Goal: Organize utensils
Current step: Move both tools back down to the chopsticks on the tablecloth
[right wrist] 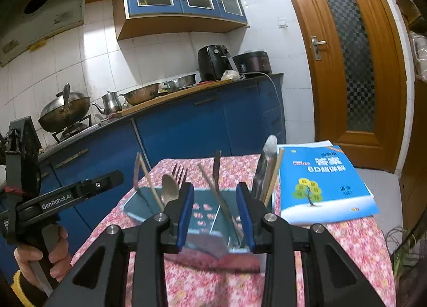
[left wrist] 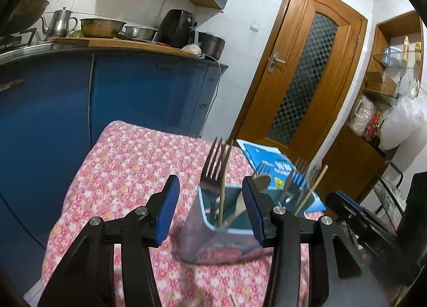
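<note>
The left gripper (left wrist: 210, 211) points slightly downward over the table; its blue-padded jaws stand spread and grip nothing. The utensil holder (left wrist: 213, 235) sits between and just beyond the pads, and no contact with either pad is visible. In the left wrist view, a fork (left wrist: 213, 165) stands upright in the holder, tines up, at 12 o'clock from the gripper. A wooden chopstick (left wrist: 222, 195) leans beside the fork. A wooden spoon (left wrist: 260, 184) stands at 1 o'clock, partly hidden by the right-hand pad.

The right gripper (right wrist: 214, 213) is likewise spread, with nothing pinched. The same holder (right wrist: 202, 227) lies directly ahead between its pads. In the right wrist view, a metal spoon (right wrist: 169, 189) and a fork (right wrist: 179, 173) stand at 11 o'clock. A second chopstick (right wrist: 152, 184) leans at 10 o'clock. A cluster of upright utensils (right wrist: 267, 170) stands at 1 o'clock. Motion blur obscures finer detail.

The holder stands on a table covered with a pink floral cloth (left wrist: 128, 168). A blue book (right wrist: 323, 184) lies on the cloth at 2 o'clock from the right gripper, just beside the holder.

A person's hand (right wrist: 40, 256) grips the left gripper's handle at 8 o'clock in the right wrist view.

Blue kitchen cabinets (right wrist: 186, 130) lie beyond the table at 12 o'clock, and a wooden door (right wrist: 347, 66) stands at 2 o'clock.
</note>
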`<state>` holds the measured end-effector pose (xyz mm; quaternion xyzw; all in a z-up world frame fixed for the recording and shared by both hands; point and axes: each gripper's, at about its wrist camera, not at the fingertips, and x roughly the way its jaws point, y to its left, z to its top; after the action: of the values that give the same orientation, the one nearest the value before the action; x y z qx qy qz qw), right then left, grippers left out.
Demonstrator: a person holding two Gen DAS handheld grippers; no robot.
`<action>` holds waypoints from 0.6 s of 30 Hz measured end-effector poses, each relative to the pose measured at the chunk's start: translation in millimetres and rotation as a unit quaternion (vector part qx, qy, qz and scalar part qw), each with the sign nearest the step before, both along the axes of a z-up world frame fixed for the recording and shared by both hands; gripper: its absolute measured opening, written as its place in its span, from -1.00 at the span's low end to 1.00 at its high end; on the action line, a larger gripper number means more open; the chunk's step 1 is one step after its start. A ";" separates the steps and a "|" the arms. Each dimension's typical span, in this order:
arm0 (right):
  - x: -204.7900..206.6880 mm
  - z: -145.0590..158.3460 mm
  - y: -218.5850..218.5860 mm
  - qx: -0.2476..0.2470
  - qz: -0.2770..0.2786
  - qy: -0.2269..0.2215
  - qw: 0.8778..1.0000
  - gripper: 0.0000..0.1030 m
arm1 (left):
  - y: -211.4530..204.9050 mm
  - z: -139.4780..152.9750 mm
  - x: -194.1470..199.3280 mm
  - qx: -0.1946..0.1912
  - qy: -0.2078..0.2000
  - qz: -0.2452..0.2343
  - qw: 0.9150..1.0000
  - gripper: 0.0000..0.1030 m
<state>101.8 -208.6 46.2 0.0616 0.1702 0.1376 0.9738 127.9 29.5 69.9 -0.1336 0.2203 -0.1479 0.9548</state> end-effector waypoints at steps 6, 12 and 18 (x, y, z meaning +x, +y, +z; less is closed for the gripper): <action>-19.0 -5.0 5.3 -0.014 -0.007 0.028 1.000 -0.28 | -2.3 -0.9 -27.2 0.025 0.008 0.002 1.000 -0.03; -37.2 -12.8 2.1 -0.005 -0.002 0.050 0.999 -0.23 | -4.8 -7.6 -49.1 0.041 0.024 0.001 0.999 -0.03; -54.6 -23.7 1.4 -0.015 0.001 0.067 0.998 -0.17 | -7.6 -16.4 -68.1 0.042 0.039 -0.009 0.998 -0.03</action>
<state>47.3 -207.2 22.6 0.0563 0.2375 0.1314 0.9608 59.8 21.9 53.5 -0.0967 0.2647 -0.1417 0.9490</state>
